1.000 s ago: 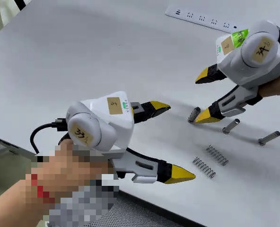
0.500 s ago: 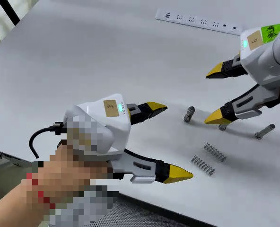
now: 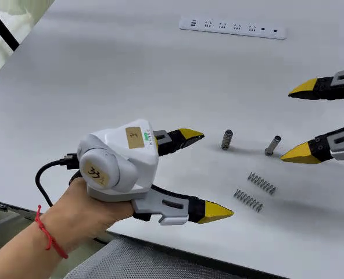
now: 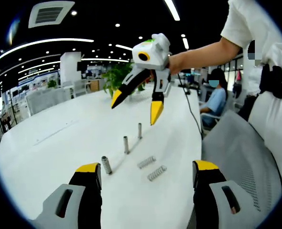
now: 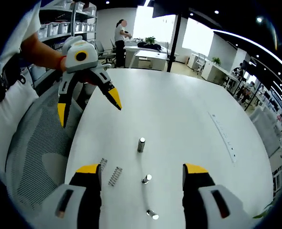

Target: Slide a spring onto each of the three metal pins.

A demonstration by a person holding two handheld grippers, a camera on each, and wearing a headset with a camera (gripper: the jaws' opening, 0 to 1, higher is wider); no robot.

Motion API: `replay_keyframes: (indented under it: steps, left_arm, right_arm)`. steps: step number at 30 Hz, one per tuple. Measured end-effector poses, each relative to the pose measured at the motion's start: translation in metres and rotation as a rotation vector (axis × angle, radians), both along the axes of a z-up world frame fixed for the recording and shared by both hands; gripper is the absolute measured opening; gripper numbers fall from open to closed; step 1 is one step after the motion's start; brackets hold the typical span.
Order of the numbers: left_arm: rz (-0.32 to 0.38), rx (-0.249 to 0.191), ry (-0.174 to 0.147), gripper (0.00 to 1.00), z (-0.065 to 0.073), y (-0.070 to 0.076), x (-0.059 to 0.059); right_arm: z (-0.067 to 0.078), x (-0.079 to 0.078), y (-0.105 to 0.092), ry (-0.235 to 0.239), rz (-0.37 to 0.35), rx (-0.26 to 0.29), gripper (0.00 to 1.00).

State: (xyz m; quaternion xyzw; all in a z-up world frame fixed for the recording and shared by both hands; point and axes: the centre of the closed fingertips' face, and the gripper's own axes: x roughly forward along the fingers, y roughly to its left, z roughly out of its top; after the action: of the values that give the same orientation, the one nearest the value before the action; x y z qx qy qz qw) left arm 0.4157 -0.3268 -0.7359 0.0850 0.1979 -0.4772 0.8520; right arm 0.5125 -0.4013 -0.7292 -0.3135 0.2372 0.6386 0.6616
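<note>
One metal pin wearing a spring (image 3: 226,139) stands upright on the white table (image 3: 102,75). A bare pin (image 3: 272,145) stands just to its right. Two loose springs (image 3: 261,183) (image 3: 248,200) lie side by side in front of them. My left gripper (image 3: 210,174) hovers open and empty, left of the pins. My right gripper (image 3: 291,124) is open and empty at the right edge, beside the bare pin. The left gripper view shows the sprung pin (image 4: 105,165), two bare pins (image 4: 125,144) (image 4: 140,130) and both springs (image 4: 146,162) (image 4: 156,172). In the right gripper view, the sprung pin (image 5: 141,144) stands beyond two bare pins (image 5: 146,179) (image 5: 152,214).
A white power strip (image 3: 233,27) lies at the table's far side. The near table edge runs just under the left gripper, with a mesh chair (image 3: 119,261) below it. A cable (image 3: 44,174) trails from the left gripper. Wide bare tabletop lies to the left and behind.
My right gripper has drawn back to the right, away from the sprung pin, staying open. The left gripper has held its place. The head camera has shifted.
</note>
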Motion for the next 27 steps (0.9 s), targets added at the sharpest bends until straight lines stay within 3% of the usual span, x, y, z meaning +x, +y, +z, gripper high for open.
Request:
replay_keyframes:
  steps: [12, 22, 24, 27]
  left_arm:
    - [-0.075, 0.080, 0.010, 0.77, -0.005, -0.009, 0.000]
    - [-0.178, 0.177, 0.019, 0.67, -0.024, -0.023, 0.002]
    - [-0.231, 0.245, 0.021, 0.64, -0.035, -0.025, 0.000]
    - [-0.283, 0.283, 0.017, 0.58, -0.044, -0.034, 0.000]
  right_arm:
    - [0.001, -0.015, -0.054, 0.032, -0.130, 0.118, 0.78]
    - [0.003, -0.035, -0.083, 0.065, -0.215, 0.229, 0.82]
    - [0.000, -0.036, -0.089, 0.067, -0.226, 0.251, 0.83]
    - [-0.003, -0.037, -0.096, 0.075, -0.243, 0.276, 0.85]
